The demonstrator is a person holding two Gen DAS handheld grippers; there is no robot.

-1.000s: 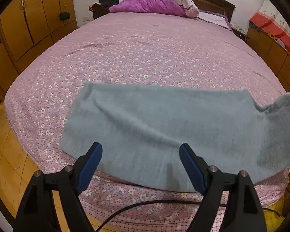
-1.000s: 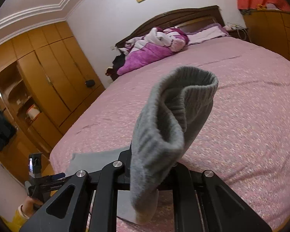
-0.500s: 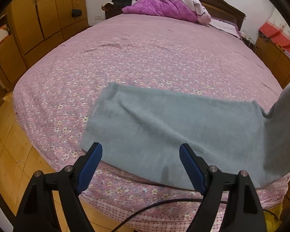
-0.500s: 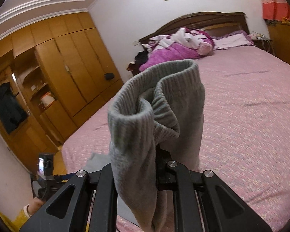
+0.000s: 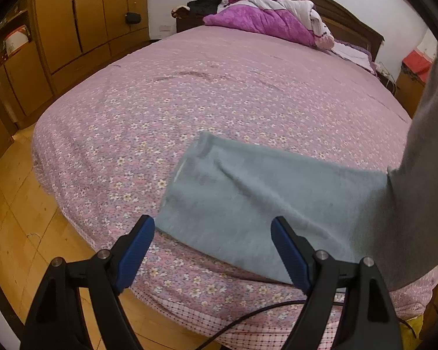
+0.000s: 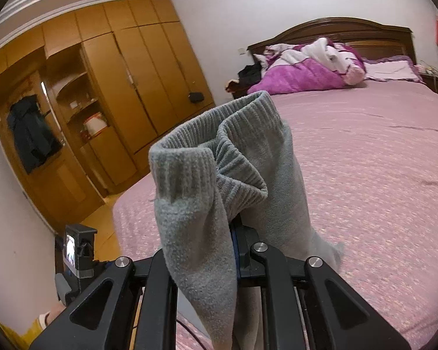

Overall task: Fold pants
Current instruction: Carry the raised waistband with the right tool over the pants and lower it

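Grey fleece pants (image 5: 265, 201) lie flat near the foot edge of a pink flowered bed (image 5: 219, 93). Their right part rises steeply off the bed at the right edge of the left wrist view (image 5: 423, 157). My left gripper (image 5: 213, 248) is open and empty, just in front of the near edge of the pants. My right gripper (image 6: 236, 242) is shut on the ribbed cuff end of the pants (image 6: 219, 157) and holds it high above the bed. The cloth drapes over its fingers and hides the tips.
A bundled purple and white quilt (image 5: 271, 20) and pillow lie at the dark headboard (image 6: 335, 29). Wooden wardrobes (image 6: 116, 102) line the left wall. Wooden floor (image 5: 14, 218) lies left of the bed. A black cable (image 5: 248, 315) hangs under my left gripper.
My right gripper has lifted the cuff end higher and carried it left. The flat part on the bed looks shorter and its left edge sits further right in the left wrist view.
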